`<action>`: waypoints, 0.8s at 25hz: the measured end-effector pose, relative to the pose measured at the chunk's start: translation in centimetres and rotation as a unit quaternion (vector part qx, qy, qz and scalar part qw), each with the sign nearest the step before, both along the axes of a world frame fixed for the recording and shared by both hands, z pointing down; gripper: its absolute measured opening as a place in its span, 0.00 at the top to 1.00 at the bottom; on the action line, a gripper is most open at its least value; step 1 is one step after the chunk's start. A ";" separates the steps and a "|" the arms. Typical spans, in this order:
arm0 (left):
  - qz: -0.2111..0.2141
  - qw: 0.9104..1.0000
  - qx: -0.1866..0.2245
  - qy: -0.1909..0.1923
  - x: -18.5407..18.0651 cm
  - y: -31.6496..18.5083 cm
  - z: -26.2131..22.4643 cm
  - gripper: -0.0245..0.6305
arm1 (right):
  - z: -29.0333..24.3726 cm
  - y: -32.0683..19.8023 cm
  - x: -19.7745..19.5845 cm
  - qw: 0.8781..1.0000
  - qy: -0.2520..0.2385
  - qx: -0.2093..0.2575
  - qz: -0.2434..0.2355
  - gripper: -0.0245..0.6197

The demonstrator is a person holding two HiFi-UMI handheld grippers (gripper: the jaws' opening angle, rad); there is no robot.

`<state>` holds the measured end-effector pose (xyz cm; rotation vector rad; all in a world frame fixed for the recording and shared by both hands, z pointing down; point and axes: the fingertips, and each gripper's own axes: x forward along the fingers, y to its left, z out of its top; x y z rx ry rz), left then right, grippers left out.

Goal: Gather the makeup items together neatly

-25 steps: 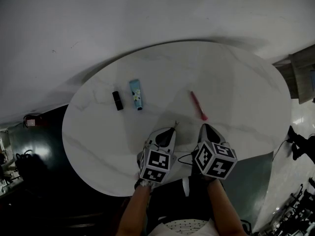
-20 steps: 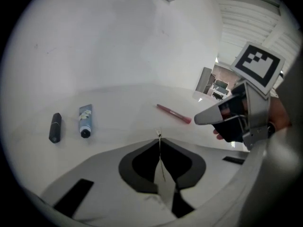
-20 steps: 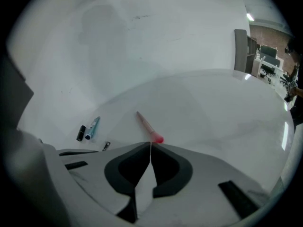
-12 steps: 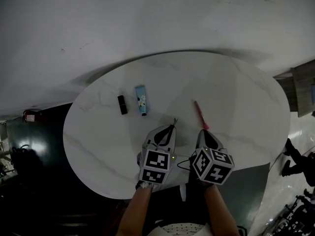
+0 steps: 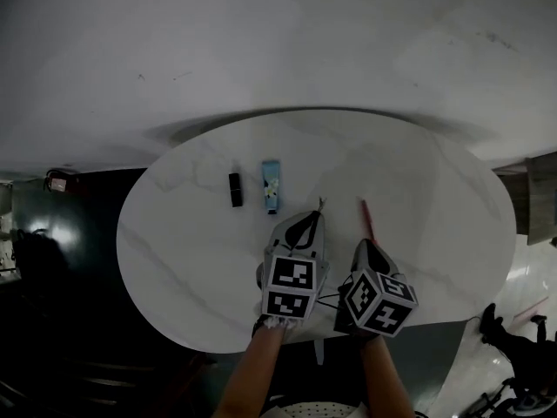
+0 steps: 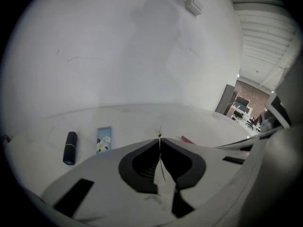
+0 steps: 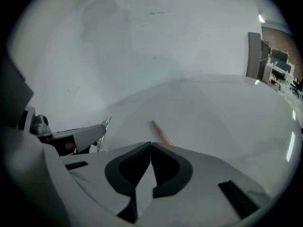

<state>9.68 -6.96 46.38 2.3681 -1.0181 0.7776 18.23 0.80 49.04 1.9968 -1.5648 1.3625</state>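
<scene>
The short black lipstick tube (image 5: 235, 189) and the flat blue squeeze tube with a flower print (image 5: 271, 185) lie side by side without touching. They sit left of the middle of the round white marble table (image 5: 435, 225), each lengthwise from my edge toward the far edge. The slim pink pencil (image 5: 366, 218) lies alone just right of the middle, well apart from the blue tube.

My left claw (image 5: 317, 216) hangs above the surface between the tube and the pencil. Its jaws are pinched on a thin silver metal tool (image 6: 161, 162), whose fine tip pokes out past the jaw ends toward the far edge.

My right claw (image 5: 364, 244) is beside it, nearer my edge, with its jaws pressed together on nothing. The pencil's near end runs out of sight behind that claw's tips, so I cannot tell whether they touch it.
</scene>
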 end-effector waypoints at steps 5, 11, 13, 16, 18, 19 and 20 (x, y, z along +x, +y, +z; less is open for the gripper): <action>-0.034 0.999 -0.001 0.001 -0.4 -1.7 0.2 0.89 | 0.1 -1.2 -0.3 1.000 -0.004 0.003 -0.011 0.97; -0.076 0.997 -0.013 0.004 -0.4 -3.6 1.0 0.89 | 0.2 -2.3 0.2 1.000 -0.003 0.003 -0.013 0.97; -0.085 0.996 -0.018 0.006 -0.1 -4.2 1.3 0.89 | 0.4 -2.5 0.2 1.000 -0.003 0.003 -0.014 0.97; -0.101 0.995 -0.023 0.005 0.3 -5.0 1.9 0.89 | 0.6 -2.7 0.3 1.000 -0.005 0.000 -0.016 0.97; -0.116 0.993 -0.027 0.002 0.2 -5.5 2.2 0.89 | 0.7 -2.8 0.4 1.000 -0.006 -0.001 -0.017 0.97; -0.123 0.992 -0.028 -0.001 0.1 -5.6 2.4 0.89 | 0.8 -2.9 0.3 1.000 -0.007 -0.002 -0.018 0.97; -0.131 0.991 -0.028 -0.006 -0.1 -5.8 2.6 0.89 | 0.8 -3.0 0.3 1.000 -0.008 -0.002 -0.018 0.97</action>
